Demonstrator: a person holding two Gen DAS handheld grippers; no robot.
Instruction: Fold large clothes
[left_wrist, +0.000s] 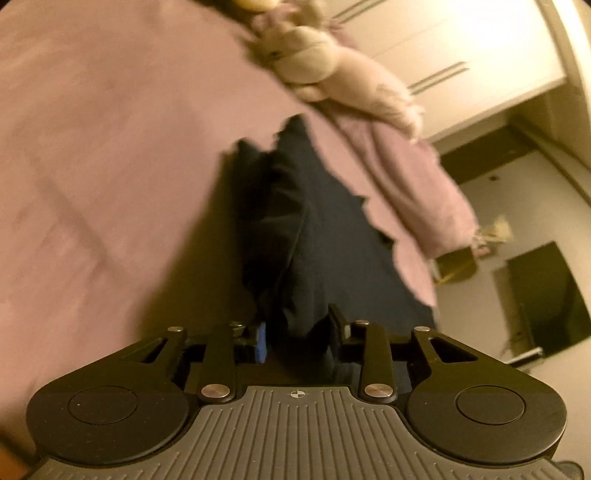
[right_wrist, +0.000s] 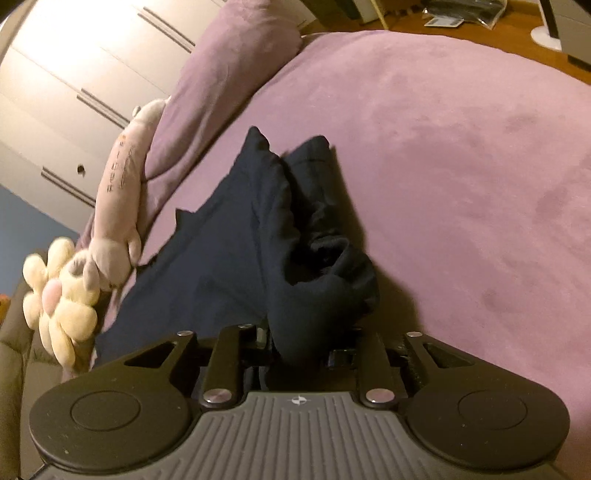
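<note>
A dark navy garment stretches away over the purple bed cover, lifted and bunched at the near end. In the left wrist view my left gripper is shut on a thick fold of it, cloth filling the gap between the blue pad and the other finger. Seen from the right wrist, the same navy garment lies in folds on the cover, and my right gripper is shut on a rolled bunch of its edge. Cloth hides both sets of fingertips.
Plush toys and a long pink plush lie along the bed's side by a purple pillow. White wardrobe doors stand behind. Floor and a dark box show beyond the bed edge.
</note>
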